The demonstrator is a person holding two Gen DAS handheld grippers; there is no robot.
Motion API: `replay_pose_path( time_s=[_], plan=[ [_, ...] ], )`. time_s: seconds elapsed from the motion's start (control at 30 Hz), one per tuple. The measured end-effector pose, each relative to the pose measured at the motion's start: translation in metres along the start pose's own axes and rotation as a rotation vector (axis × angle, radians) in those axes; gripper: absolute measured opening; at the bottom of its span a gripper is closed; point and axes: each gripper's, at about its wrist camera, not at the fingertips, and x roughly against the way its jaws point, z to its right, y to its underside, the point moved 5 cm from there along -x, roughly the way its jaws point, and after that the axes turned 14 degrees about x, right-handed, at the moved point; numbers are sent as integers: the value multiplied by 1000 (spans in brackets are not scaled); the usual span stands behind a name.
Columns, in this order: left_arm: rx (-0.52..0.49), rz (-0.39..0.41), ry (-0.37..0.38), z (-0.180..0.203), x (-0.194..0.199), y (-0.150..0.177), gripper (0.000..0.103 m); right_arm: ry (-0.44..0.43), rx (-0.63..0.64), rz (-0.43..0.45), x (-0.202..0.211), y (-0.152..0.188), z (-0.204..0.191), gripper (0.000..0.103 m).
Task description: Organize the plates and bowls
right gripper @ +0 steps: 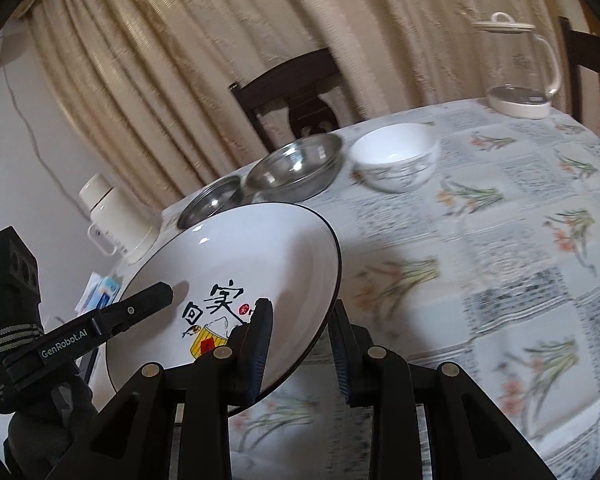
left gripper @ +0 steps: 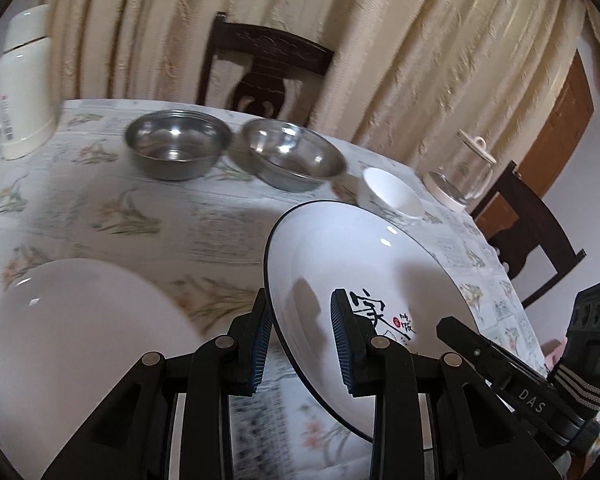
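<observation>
While both grippers [left gripper: 302, 336] straddle it — plate [left gripper: 380, 256] tilts.

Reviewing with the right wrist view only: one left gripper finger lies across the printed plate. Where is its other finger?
Observer: Outside the rim. The left gripper straddles the printed plate's edge, one finger inside and one outside.
Operator: Is anything to the left of that plate?
Observer: Yes, a plain plate lies there, outside your view.
Operator: The printed plate half hides the far steel bowl. Is anything in it?
Observer: The far steel bowl stands upright and looks empty.
</observation>
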Motion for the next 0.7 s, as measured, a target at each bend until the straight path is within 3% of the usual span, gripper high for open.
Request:
replay_pose_path(
  time_s=[0.37, 0.7],
  plan=[
    [61, 64, -53, -59, 38, -2, 30, -57, 88, -38, -17, 3, -58, 31],
    [103, 69, -80, -95, 56, 7, 30, -74, 126, -66, -24, 10, -88, 31]
  ],
)
